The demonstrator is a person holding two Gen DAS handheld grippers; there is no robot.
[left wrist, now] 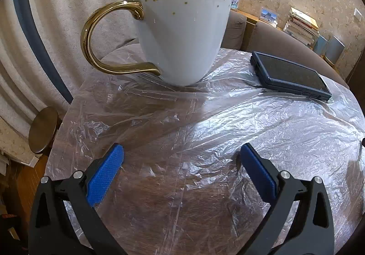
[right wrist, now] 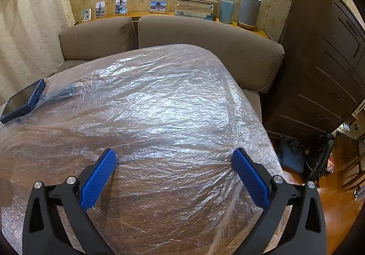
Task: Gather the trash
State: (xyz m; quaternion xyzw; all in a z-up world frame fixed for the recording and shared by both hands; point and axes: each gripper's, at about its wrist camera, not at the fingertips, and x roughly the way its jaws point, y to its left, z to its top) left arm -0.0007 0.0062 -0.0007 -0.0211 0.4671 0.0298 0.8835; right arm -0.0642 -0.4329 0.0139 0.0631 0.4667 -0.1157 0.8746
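The worktop (left wrist: 159, 198) lies wholly under a crinkled plastic sheet (left wrist: 228, 122), so its wood shows only dimly through glare and folds; in the right wrist view its near side runs out at 6 and 8 o'clock. Behind the mug (left wrist: 180, 33) part of the sheet and the sofa (right wrist: 205, 36) are hidden, and the mug's inside cannot be seen. The dark device (right wrist: 22, 100) is cut at 9 o'clock in the right wrist view, its screen blank with reflection. Book spines (right wrist: 196, 1) and photo frames (right wrist: 121, 5) at 12 o'clock are too small to read. Both tongs' bodies leave the pictures at 6 o'clock.
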